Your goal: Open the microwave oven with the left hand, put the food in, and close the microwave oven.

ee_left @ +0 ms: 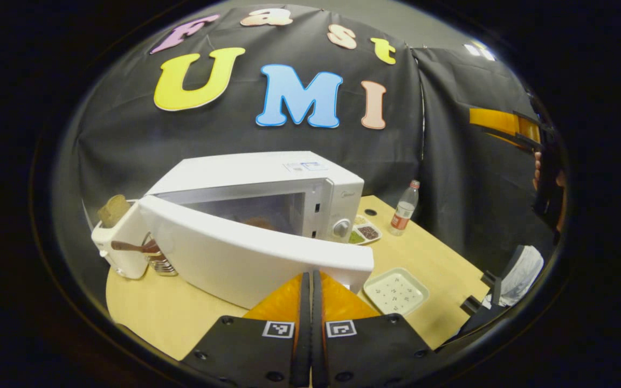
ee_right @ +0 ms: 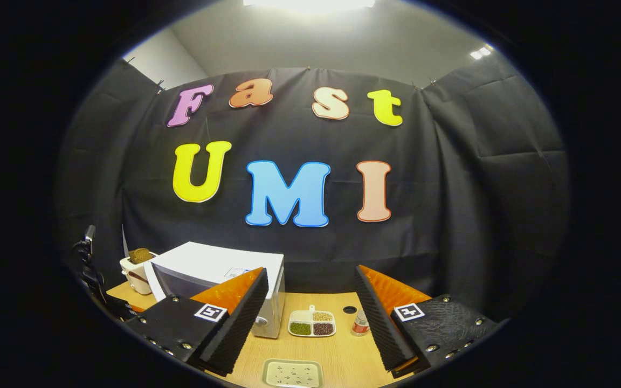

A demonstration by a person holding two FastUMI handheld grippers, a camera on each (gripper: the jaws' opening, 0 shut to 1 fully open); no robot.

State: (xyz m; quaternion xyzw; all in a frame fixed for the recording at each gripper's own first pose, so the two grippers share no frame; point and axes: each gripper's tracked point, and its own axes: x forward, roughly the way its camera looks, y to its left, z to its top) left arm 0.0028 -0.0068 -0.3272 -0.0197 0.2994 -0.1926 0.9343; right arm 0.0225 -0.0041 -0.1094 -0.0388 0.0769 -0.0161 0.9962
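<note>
Left gripper point(ee_left: 310, 280) has its fingers pressed together with nothing between them, tips just in front of the near edge of the microwave door point(ee_left: 246, 258); whether they touch the door cannot be told. Door is swung partly open, hinged on the left side in the left gripper view. Microwave point(ee_left: 267, 178) is white and sits on a light wood table point(ee_left: 149, 307). Something brownish sits inside the cavity, food point(ee_left: 259, 221), blurred behind the door edge, so not sure what it is. Knob point(ee_left: 341, 227) on the microwave's right panel.

Right gripper point(ee_right: 310, 318) is wide open, holding nothing, raised above the table and facing the booth wall. In the left gripper view it shows at the far right edge point(ee_left: 526, 129), held by a hand point(ee_left: 538, 168).

Other stuff on the table: white toaster point(ee_left: 119, 242) left of the microwave with a slice of bread point(ee_left: 114, 210) sticking up. Divided dish of beans point(ee_right: 312, 323) just right of the microwave. Plastic bottle point(ee_left: 405, 208) with red label beyond the dish, near the wall. Empty square speckled plate point(ee_left: 397, 291) at the near side of the table, right of the door.
</note>
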